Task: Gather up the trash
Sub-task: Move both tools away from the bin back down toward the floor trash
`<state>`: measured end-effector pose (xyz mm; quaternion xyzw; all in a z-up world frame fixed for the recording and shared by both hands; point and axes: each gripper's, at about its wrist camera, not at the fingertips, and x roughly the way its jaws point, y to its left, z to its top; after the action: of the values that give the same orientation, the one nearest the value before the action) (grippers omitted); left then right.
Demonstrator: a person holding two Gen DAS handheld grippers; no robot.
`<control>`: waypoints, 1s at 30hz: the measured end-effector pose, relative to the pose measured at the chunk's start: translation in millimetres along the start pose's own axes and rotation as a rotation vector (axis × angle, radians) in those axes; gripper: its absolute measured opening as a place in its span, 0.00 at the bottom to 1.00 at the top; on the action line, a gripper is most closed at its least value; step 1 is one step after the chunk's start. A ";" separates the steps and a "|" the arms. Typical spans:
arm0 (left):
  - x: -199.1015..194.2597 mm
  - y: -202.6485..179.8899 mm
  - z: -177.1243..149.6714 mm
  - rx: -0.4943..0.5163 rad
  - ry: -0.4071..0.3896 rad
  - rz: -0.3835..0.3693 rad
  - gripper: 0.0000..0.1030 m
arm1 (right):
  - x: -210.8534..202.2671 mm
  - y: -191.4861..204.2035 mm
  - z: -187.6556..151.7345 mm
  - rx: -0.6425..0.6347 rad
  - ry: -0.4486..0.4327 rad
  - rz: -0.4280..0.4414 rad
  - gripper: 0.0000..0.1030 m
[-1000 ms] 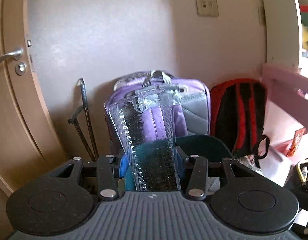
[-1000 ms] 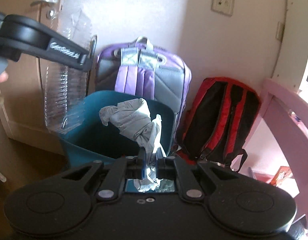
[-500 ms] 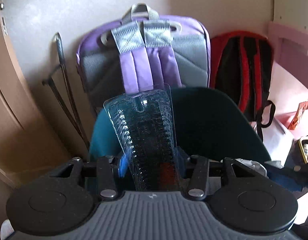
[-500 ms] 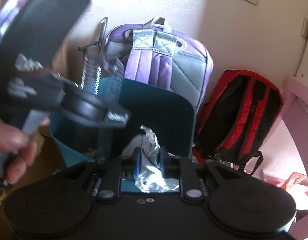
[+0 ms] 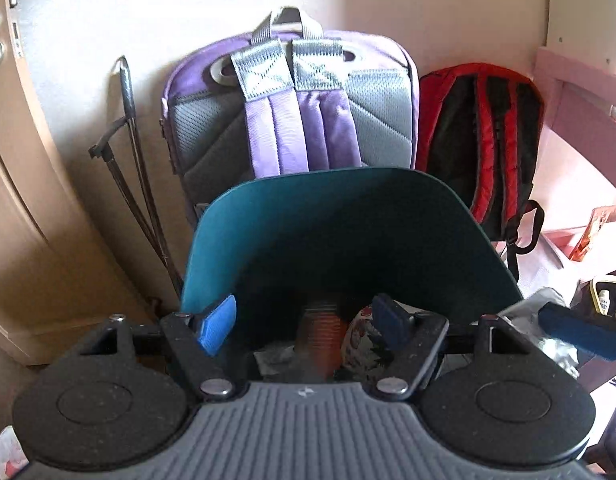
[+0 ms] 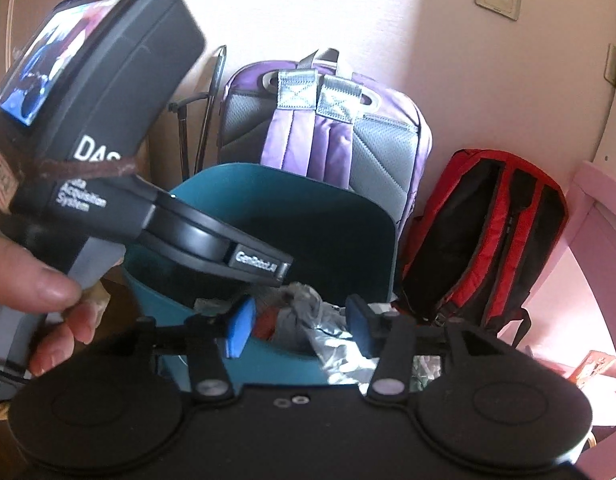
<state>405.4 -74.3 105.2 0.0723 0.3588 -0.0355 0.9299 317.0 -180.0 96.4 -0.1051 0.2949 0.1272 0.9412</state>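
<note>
A teal bin (image 5: 348, 216) stands right in front of both grippers. My left gripper (image 5: 303, 322) hangs over its mouth, jaws opening, pads touching nothing. Below them the clear ribbed plastic tray (image 5: 322, 340) shows as a blur inside the bin. My right gripper (image 6: 299, 328) is over the same bin (image 6: 316, 220), jaws opening too. The crumpled grey wrapper (image 6: 303, 314) lies loose in the bin between and below its blue pads (image 6: 237, 330). The left gripper's housing (image 6: 99, 92), held by a hand (image 6: 39, 284), fills the left of the right wrist view.
Against the wall behind the bin lean a purple backpack (image 5: 291, 112) and a red-and-black backpack (image 5: 484, 140). A black folded stick (image 5: 127, 128) stands left of them beside a wooden door (image 5: 3, 160). Pink furniture (image 5: 580, 112) closes off the right.
The left gripper came down over the bin and spread its jaws, and the clear tray dropped inside. The right gripper let go of the grey wrapper, which now lies in the bin.
</note>
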 end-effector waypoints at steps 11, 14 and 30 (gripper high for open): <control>-69.8 12.5 -16.3 -0.004 -0.050 -0.014 0.77 | -57.4 3.6 -7.7 0.007 -0.044 0.016 0.59; -87.1 16.6 -27.0 -0.013 -0.035 -0.050 0.77 | -75.0 7.9 -11.4 0.007 -0.055 0.026 0.59; -139.0 44.7 -118.0 0.033 -0.007 -0.116 0.79 | -122.9 33.6 -54.9 0.008 -0.055 0.104 0.61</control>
<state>229.7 -9.3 117.1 0.0668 0.3583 -0.0954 0.9263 180.3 -185.0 119.7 -0.0825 0.2744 0.1776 0.9415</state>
